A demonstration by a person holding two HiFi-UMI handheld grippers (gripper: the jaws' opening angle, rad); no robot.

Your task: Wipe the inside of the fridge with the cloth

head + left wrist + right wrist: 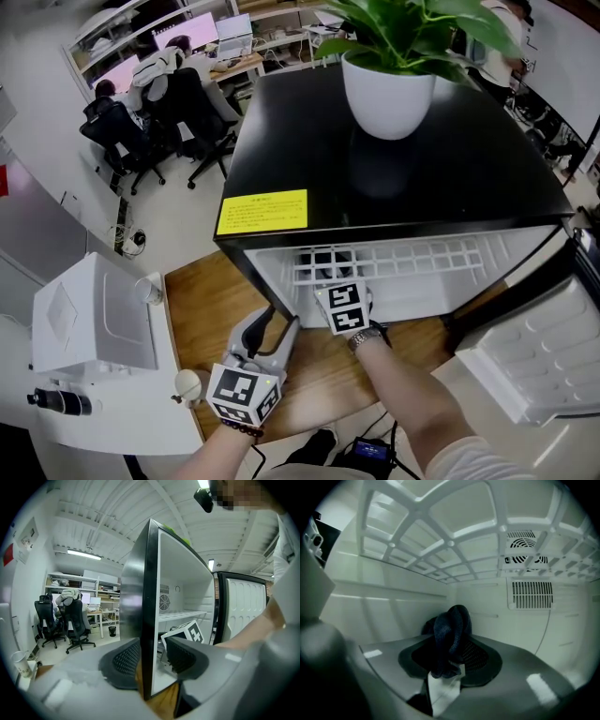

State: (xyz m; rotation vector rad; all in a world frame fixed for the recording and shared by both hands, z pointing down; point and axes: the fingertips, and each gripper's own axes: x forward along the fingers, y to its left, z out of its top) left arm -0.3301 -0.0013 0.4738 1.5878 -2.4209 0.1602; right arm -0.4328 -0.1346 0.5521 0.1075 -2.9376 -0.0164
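Mid-wipe inside the fridge (403, 178), our right hand-held gripper (450, 656) clamps the cloth (450, 630); our left hand-held gripper (152, 660) gapes astride the fridge's side wall (149, 597). Next we should press cloth against its back.

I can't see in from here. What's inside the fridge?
A white wire shelf, a back vent, and the right tool gripping a dark cloth. The tool body hides what's beneath it.
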